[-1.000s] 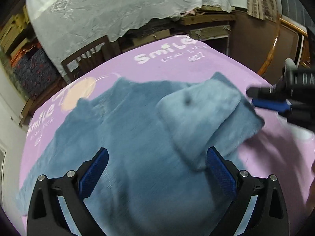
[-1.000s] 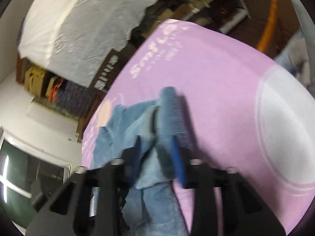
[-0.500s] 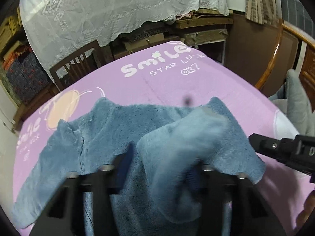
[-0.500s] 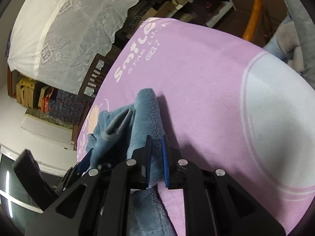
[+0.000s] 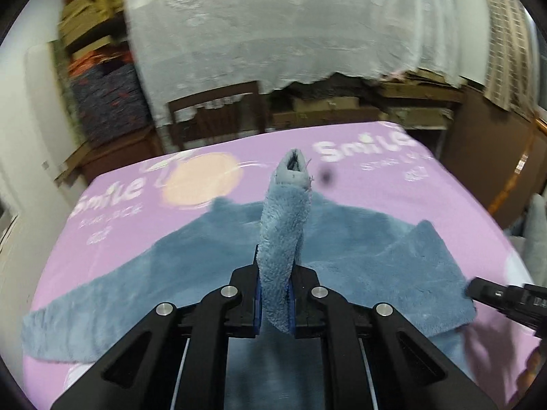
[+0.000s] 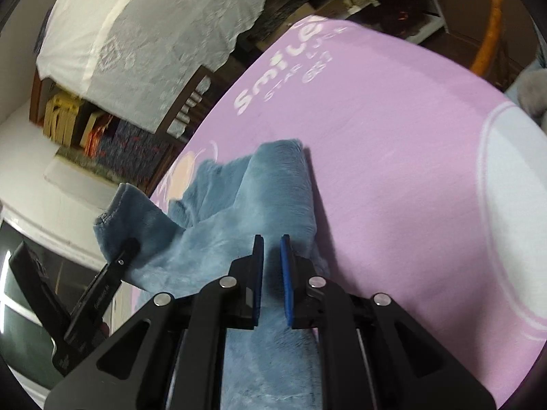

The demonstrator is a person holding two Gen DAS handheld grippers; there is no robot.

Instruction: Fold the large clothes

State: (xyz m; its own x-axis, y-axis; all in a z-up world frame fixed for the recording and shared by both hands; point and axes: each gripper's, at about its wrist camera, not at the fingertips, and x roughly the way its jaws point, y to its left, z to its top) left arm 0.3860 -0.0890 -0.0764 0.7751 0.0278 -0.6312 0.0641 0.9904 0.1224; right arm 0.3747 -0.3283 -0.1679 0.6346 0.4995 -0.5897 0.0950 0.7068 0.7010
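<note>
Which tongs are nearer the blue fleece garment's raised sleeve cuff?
Left. The left tongs pinch that sleeve just below its cuff; the right tongs sit farther off, over the garment's body.

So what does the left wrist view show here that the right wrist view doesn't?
Only the left wrist view shows the left gripper shut on a raised sleeve, its cuff opening facing the camera, and the peach circle printed on the sheet. Only the right wrist view shows the right gripper from behind, jaws nearly closed over the fleece, and a white ring print. Both share the blue fleece garment and purple sheet.
</note>
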